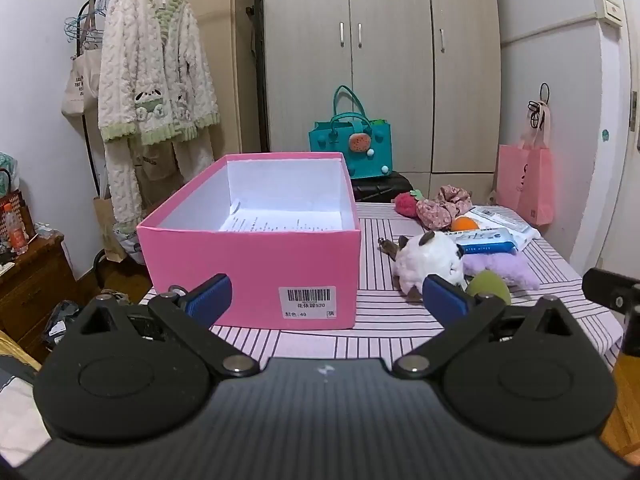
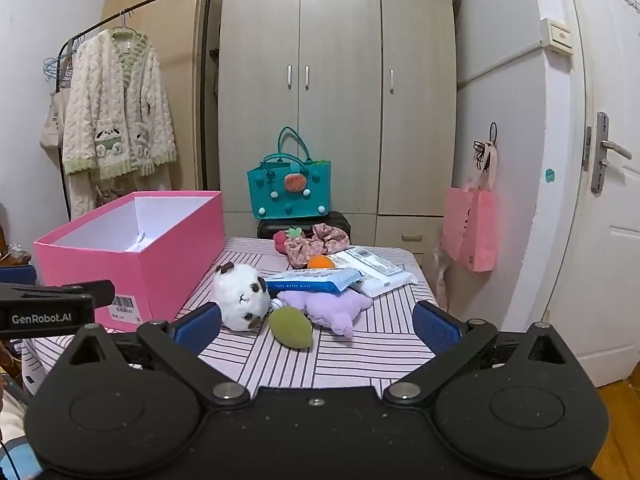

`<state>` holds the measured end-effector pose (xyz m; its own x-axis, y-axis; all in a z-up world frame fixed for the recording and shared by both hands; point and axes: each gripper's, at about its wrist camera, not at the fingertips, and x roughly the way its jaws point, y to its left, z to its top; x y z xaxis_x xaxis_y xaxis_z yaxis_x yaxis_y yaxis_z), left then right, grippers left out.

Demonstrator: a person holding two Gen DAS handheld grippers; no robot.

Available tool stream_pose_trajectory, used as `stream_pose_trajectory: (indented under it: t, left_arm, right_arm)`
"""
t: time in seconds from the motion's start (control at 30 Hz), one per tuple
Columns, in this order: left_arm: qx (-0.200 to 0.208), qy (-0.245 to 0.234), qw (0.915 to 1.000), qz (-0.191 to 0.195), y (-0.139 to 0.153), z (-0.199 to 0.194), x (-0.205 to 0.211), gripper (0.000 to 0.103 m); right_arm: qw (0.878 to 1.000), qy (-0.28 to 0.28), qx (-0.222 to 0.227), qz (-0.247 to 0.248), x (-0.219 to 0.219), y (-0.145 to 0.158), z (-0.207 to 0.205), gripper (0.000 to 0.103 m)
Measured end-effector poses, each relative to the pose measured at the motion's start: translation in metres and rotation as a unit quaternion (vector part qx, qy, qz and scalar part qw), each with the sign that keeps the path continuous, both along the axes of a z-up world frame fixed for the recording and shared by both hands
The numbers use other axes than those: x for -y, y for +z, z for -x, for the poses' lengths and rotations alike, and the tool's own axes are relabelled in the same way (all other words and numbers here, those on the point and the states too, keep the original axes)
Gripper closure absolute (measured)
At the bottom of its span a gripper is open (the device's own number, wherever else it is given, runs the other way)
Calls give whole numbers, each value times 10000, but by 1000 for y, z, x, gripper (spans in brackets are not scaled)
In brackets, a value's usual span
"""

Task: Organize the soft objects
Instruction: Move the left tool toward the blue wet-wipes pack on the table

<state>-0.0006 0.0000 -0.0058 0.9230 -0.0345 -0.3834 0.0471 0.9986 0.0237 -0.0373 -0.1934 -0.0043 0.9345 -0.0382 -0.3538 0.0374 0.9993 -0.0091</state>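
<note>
An open pink box (image 1: 252,268) sits at the left of the striped surface (image 2: 360,356), apparently ready to receive the soft toys heaped to its right: a white panda plush (image 2: 240,296), a green plush (image 2: 290,327), a purple plush (image 2: 332,306) and a floral scrunchie (image 2: 316,242). The left hand-held gripper (image 1: 326,294) faces the box, released and empty. The right hand-held gripper (image 2: 316,322) faces the heap, jaws wide, touching nothing.

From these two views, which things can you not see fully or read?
- Pink box floor: mostly hidden by its own front wall in both wrist views; only a printed paper shows.
- Purple plush: upper part covered by the wipes pack, right view.
- Orange ball: partly behind the pack.
- Box label: text too small to read.
</note>
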Motion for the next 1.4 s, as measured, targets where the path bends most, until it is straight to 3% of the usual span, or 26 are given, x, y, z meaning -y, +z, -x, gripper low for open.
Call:
stream_pose_trajectory:
  t: [0.8, 1.4]
  left_arm:
    - [-139, -127, 9998, 84, -22, -3, 3, 0]
    - [-81, -174, 9998, 89, -23, -1, 4, 0]
  right_arm:
    - [10000, -33, -4, -6, 9, -17, 1, 0]
    - [10000, -62, 18, 46, 12, -22, 0, 0]
